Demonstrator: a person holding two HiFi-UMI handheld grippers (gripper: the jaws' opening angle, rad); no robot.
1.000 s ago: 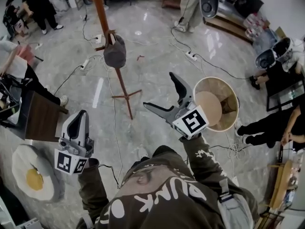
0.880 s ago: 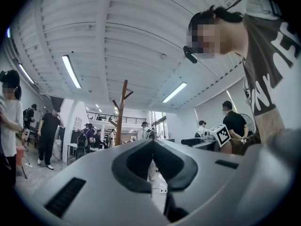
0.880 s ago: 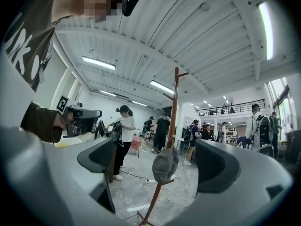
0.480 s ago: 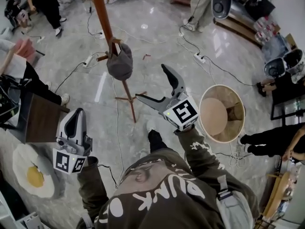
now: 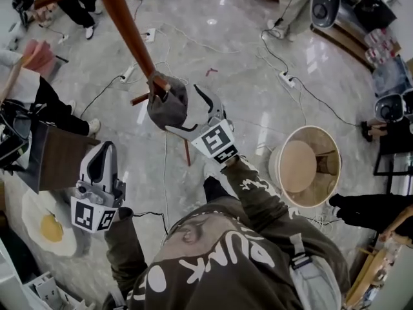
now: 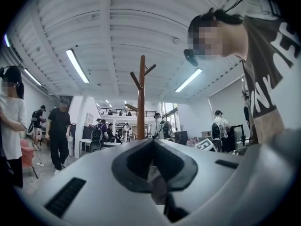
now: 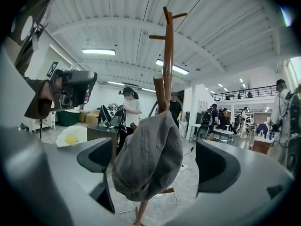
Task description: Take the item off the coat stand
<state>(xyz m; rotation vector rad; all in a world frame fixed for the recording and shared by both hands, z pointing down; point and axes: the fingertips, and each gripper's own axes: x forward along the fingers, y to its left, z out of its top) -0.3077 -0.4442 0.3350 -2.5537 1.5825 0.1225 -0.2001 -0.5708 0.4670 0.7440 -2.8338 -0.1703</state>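
Right gripper (image 5: pixel 182 108): jaws apart, flanking grey cap (image 7: pixel 148 159) hung on coat stand (image 5: pixel 129 28). Probably soft, light, floppy; best pinched at crown fabric.

A grey cap (image 7: pixel 148 157) hangs from a peg of the wooden coat stand (image 7: pixel 167 65), between the wide-apart jaws of the right claw (image 7: pixel 157 166).

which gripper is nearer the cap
Right. The right gripper has its open jaws either side of the cap on the stand. The left gripper, shut, hangs well apart, lower left in the head view.
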